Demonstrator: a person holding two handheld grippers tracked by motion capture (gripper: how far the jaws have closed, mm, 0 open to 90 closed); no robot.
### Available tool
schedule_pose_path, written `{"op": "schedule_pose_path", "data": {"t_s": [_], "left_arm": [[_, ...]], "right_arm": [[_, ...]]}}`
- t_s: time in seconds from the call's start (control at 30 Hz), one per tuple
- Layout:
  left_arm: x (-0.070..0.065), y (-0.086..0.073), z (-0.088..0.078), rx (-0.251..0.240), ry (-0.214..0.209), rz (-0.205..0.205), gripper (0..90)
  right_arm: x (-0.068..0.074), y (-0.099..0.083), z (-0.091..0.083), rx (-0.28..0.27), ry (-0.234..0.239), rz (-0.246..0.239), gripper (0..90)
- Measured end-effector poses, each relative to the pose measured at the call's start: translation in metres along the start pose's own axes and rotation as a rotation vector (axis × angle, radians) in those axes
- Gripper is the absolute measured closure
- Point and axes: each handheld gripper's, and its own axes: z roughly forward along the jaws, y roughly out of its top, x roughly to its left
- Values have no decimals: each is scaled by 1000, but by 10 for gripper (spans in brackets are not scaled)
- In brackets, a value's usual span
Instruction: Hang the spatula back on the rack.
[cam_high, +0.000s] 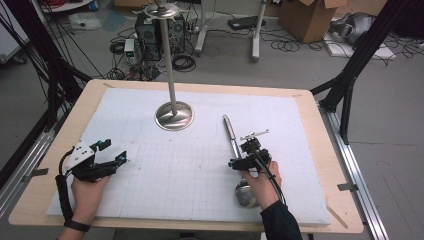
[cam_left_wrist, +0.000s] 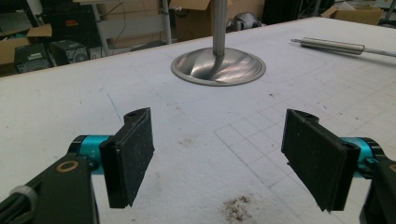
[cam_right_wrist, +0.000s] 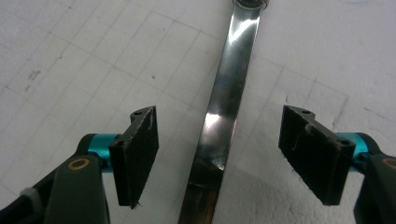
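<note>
One long metal ladle (cam_high: 233, 145) lies flat on the white board (cam_high: 150, 130). Its handle points away past the right claw (cam_high: 248, 159), and its bowl sits near the hand. The right claw's pads stand open on both sides of the handle, not touching. The left claw (cam_high: 107, 159) is wide open, holding nothing. One metal stand (cam_left_wrist: 218, 65) rises ahead of it.
</note>
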Motion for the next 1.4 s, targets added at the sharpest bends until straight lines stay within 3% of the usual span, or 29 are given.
{"op": "schedule_pose_path", "data": {"t_s": [0.3,0.4,0.57,0.83,1.0,1.2,1.4], "left_arm": [[0,0,0,1,1,1,255],[0,0,0,2,2,1,255],[0,0,0,4,3,4,255],[0,0,0,6,4,5,255],[0,0,0,6,3,4,255],[-1,0,0,5,4,4,255],[-1,0,0,5,4,5,255]], "right_arm": [[0,2,6,59,-11,21,339],[3,4,7,77,-48,-4,398],[6,6,7,93,-67,-16,423],[8,7,6,95,-49,-37,595],[5,8,5,109,-31,-40,646],[7,11,6,128,-46,-71,661],[-1,11,5,122,4,-21,646]]}}
